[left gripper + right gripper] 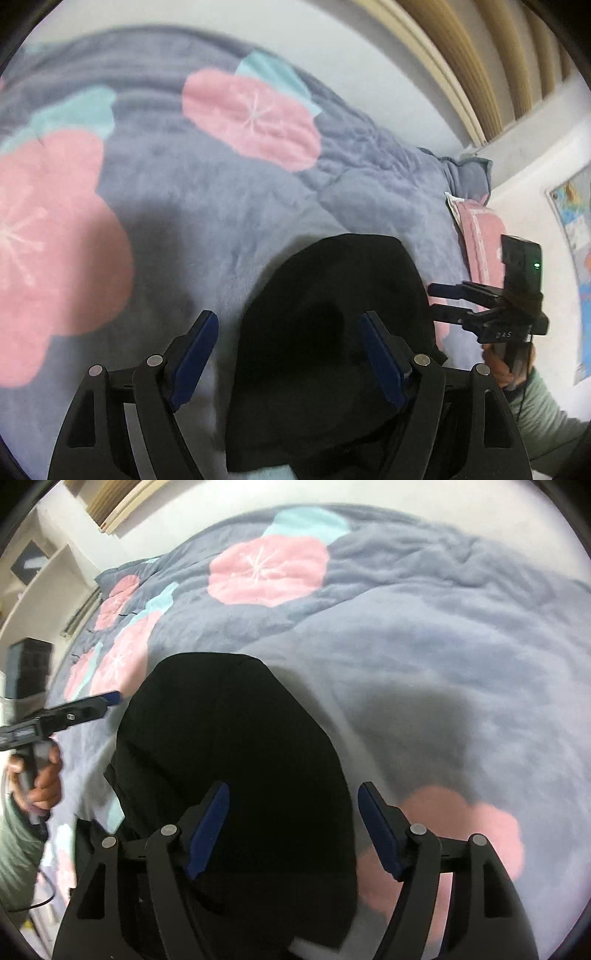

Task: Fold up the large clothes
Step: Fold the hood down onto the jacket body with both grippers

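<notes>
A black garment (332, 332) lies folded in a compact pile on a grey-blue quilt with pink flowers (166, 192); it also shows in the right wrist view (229, 746). My left gripper (290, 328) is open and empty, hovering above the garment's left part. My right gripper (293, 805) is open and empty above the garment's right part. In the left wrist view the right gripper (436, 301) shows at the right of the garment, jaws apart. In the right wrist view the left gripper (110, 698) shows at the left.
The quilt (424, 635) covers a bed. A pink pillow (480, 236) lies at the bed's far right end. A white wall with a map (576, 236) and curtains (480, 55) stand behind. Shelves (37, 572) stand at the left.
</notes>
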The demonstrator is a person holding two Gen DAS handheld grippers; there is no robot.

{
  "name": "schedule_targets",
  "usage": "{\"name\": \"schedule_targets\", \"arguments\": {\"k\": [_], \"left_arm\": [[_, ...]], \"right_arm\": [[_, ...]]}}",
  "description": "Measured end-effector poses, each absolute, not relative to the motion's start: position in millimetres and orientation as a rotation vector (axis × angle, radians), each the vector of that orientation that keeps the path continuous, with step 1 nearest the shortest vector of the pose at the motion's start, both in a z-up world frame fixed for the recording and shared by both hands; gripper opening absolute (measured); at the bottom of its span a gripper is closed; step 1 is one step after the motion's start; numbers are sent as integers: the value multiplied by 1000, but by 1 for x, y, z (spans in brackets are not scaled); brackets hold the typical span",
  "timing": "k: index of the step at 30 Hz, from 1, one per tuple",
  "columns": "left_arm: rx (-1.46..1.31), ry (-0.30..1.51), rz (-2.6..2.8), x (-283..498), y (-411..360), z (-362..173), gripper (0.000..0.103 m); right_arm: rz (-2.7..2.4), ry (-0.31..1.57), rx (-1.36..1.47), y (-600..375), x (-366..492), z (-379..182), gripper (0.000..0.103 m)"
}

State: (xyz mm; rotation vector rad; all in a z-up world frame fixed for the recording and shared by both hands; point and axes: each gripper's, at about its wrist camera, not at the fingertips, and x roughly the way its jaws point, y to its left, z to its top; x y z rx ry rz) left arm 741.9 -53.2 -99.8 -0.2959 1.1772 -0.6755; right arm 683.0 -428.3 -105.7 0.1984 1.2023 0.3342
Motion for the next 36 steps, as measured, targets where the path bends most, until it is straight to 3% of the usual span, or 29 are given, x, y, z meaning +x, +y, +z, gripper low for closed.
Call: {"name": "schedule_targets", "arguments": {"k": [8,9,11,14,16,21,26,32,36], "left_arm": [[-319,1326,-819,757,-92,-145,79],[-271,1300,-821,751,-97,-143,66],[-231,1254,-875,736,-100,-131,34],[-195,1163,-919,710,-94,-99,27],[-179,1104,-957,689,-89,-72,26],[-62,986,-1025,610,-81,-4,26],[-16,958,-1051,527,-61,26,26],[-37,1054,-1060,433,-45,7,26],[-52,1234,-938,395,-43,-55,31]], "right_arm": [[468,1278,284,-407,738,-152,76],[482,1288,289,-410,740,-156,74],[498,1261,241,-400,735,-151,43],[520,1166,118,-386,704,-119,25],[530,1114,65,-380,679,-94,20],[524,968,-48,-368,594,-30,20],[526,912,-101,-353,504,3,20],[539,960,-127,-325,403,-7,20],[503,1071,-134,-308,360,-53,26]]}}
